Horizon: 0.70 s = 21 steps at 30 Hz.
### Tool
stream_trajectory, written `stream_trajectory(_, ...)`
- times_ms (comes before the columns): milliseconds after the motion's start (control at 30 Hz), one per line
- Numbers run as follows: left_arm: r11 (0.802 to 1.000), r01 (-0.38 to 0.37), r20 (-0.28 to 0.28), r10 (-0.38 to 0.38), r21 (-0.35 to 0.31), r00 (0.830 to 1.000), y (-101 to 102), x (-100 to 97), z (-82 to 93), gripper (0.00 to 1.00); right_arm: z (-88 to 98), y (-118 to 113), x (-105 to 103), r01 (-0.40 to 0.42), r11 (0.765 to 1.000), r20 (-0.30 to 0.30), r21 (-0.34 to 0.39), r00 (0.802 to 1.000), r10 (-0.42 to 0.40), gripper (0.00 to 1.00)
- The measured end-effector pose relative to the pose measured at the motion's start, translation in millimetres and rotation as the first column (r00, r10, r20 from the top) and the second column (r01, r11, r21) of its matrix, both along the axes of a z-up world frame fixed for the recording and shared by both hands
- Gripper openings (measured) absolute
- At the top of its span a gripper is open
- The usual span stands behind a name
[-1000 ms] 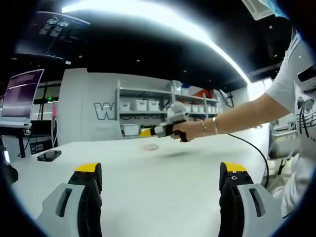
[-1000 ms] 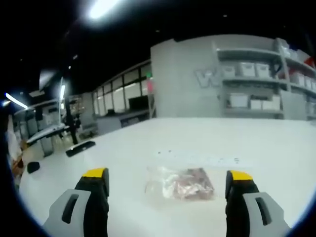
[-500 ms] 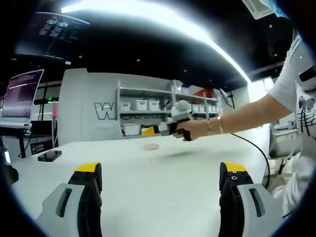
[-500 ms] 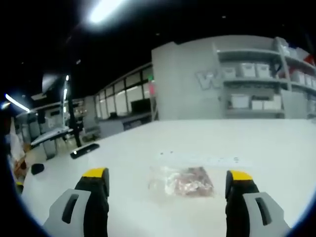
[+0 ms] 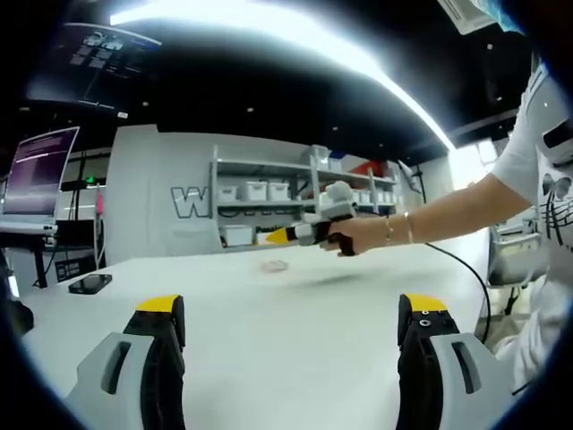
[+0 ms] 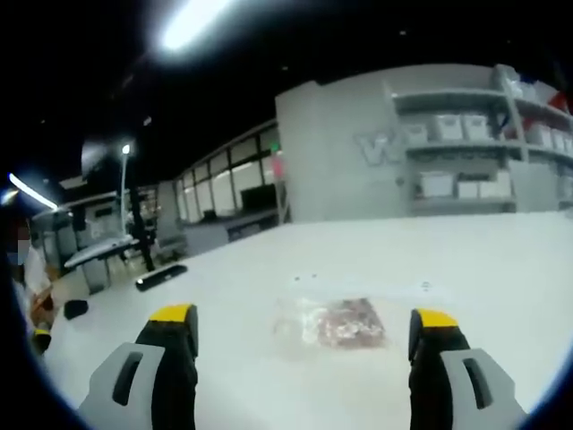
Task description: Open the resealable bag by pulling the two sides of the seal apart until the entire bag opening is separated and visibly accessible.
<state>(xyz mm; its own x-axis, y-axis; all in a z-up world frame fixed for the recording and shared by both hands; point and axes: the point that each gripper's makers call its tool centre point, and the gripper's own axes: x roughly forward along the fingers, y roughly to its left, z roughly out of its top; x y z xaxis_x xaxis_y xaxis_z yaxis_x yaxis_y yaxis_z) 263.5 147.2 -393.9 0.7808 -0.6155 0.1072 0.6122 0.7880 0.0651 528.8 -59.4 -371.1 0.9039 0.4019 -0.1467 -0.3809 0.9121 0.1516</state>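
A clear resealable bag (image 6: 333,322) with reddish-brown contents lies flat on the white table (image 6: 501,269), a little ahead of my open right gripper (image 6: 303,333) and between its jaws' lines. From the left gripper view the same bag (image 5: 274,265) is a small patch far across the table. My left gripper (image 5: 291,327) stands open above the bare table, well short of the bag. A person's hand (image 5: 354,235) holds the right gripper (image 5: 304,232) above the table, near the bag. I cannot see the bag's seal clearly.
A dark phone (image 5: 89,282) lies near the table's left edge, and shows as a dark phone (image 6: 161,276) in the right gripper view. A monitor (image 5: 36,170) stands at the left. Shelves with white bins (image 5: 260,206) line the far wall. A cable (image 5: 461,269) trails at the right.
In the left gripper view the hand with the right gripper has drifted slightly right and up. In the right gripper view the bag sits a little farther off. Both grippers stay open.
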Motion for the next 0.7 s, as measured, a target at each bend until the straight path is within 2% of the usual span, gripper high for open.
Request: stream_trajectory(700,1.000,0.000,0.000,0.000,0.004,1.000,-1.0,0.8,-0.5,0.98,-8.6,-10.6,-41.8,-0.005,0.998,-0.002,0.063,1.000,0.005,0.99)
